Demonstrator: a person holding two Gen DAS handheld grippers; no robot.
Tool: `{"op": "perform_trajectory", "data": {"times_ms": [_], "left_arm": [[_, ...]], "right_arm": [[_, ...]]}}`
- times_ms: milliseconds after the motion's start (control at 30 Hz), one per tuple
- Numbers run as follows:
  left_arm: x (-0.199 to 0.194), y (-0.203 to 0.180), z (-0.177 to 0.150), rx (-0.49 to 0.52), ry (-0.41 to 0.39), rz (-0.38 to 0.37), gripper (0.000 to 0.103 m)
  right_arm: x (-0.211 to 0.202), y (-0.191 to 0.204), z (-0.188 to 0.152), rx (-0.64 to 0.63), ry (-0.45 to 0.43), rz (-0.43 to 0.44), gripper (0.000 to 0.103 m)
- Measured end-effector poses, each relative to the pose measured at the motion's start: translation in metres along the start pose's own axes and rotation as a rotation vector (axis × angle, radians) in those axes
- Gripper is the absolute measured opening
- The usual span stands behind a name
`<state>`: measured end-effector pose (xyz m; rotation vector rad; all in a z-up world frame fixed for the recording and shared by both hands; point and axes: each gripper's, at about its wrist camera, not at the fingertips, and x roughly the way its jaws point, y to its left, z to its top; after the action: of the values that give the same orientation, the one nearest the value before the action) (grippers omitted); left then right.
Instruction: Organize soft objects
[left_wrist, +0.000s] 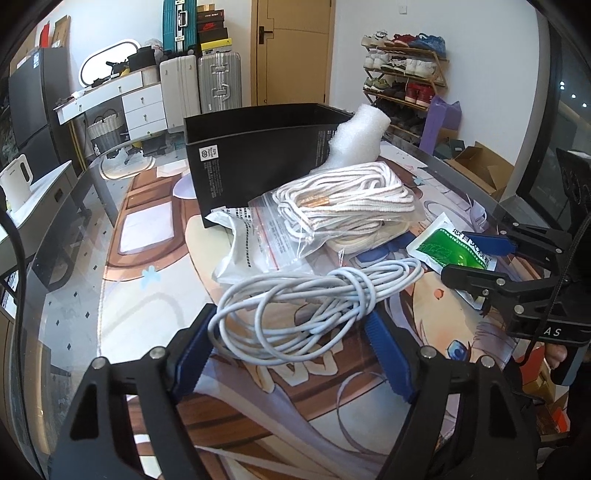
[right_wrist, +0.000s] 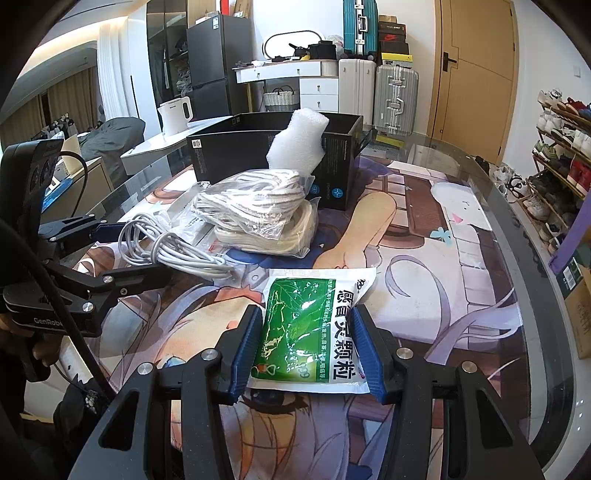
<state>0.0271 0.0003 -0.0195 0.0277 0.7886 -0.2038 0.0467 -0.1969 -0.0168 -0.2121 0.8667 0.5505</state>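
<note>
Left gripper (left_wrist: 291, 354): blue-padded fingers spread wide, one on either side of the near loops of the cable bundle; pads apparently just short of touching, though hard to judge from this angle.
Cable bundle (left_wrist: 314, 306): pale grey, loosely coiled and knotted around itself, lying on the printed mat toward the near left of the pile.
Right gripper (right_wrist: 308, 350): fingers part open, set against both long edges of the green sachet; sachet flat on the mat, not lifted.
Green sachet (right_wrist: 314, 325): white-edged packet with green leaf print and Chinese lettering, near the mat's front edge, apart from the other items.
Bagged white rope (left_wrist: 343, 203): hank of white cord inside a clear zip bag, resting on a second cream coil, in the middle of the mat just beyond the cable.
Clear printed bag (left_wrist: 240, 247): flat, with black text, partly under the rope bag.
White foam piece (left_wrist: 360, 140): upright, leaning against the front wall of the black box.
Black box (left_wrist: 255, 166): open-topped, toward the far edge of the mat.
Printed mat (left_wrist: 155, 266): cartoon artwork, covering the glass-topped table (left_wrist: 62, 288).
</note>
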Motion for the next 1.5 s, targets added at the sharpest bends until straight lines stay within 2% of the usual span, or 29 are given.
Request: {"op": "perform_trajectory", "data": {"times_ms": [333,1500], "left_arm": [[-0.006,0.007,-0.003,-0.024,-0.022,-0.011,0.079],[-0.024,0.023,-0.011,-0.095,-0.092,-0.059,0.074]], "right_arm": [[-0.003,0.004,0.002,-0.015,-0.007,0.024,0.045],[-0.029,0.01,0.011,0.003,-0.072,0.036,0.044]]}}
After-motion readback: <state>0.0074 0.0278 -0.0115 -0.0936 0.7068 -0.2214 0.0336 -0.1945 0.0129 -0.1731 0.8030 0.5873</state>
